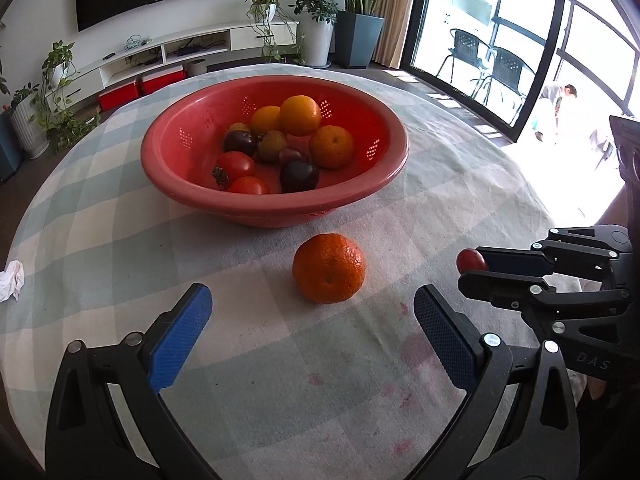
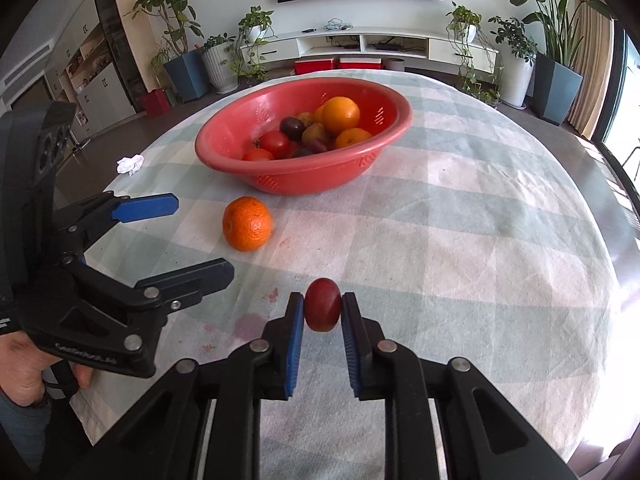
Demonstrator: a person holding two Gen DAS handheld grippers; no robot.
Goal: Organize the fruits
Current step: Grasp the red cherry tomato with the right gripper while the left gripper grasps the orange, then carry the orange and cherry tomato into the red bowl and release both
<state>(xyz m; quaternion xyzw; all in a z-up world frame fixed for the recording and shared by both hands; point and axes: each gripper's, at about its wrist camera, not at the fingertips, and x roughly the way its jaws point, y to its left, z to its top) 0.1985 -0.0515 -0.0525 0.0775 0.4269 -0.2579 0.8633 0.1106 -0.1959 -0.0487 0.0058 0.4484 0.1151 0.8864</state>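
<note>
The right tool (image 2: pixel 323 312) grips a small red fruit (image 2: pixel 323 309), possibly a plum, between its blue pads, holding it just above the checked cloth of the counter (image 2: pixel 460 240). The left tool (image 1: pixel 312 316) stands open, its fingers spread wide, with a loose orange (image 1: pixel 329 268) on the cloth just ahead of them and untouched. Beyond the orange, farther from both tools, sits a red bowl (image 1: pixel 276 208) holding oranges, tomatoes and dark fruits. From the right view, the orange (image 2: pixel 247 229) lies ahead and left of the gripped fruit, between the left tool (image 2: pixel 204 240) and the bowl (image 2: pixel 304 180). A crumpled tissue (image 2: pixel 130 165) lies near the counter's far left edge.
</note>
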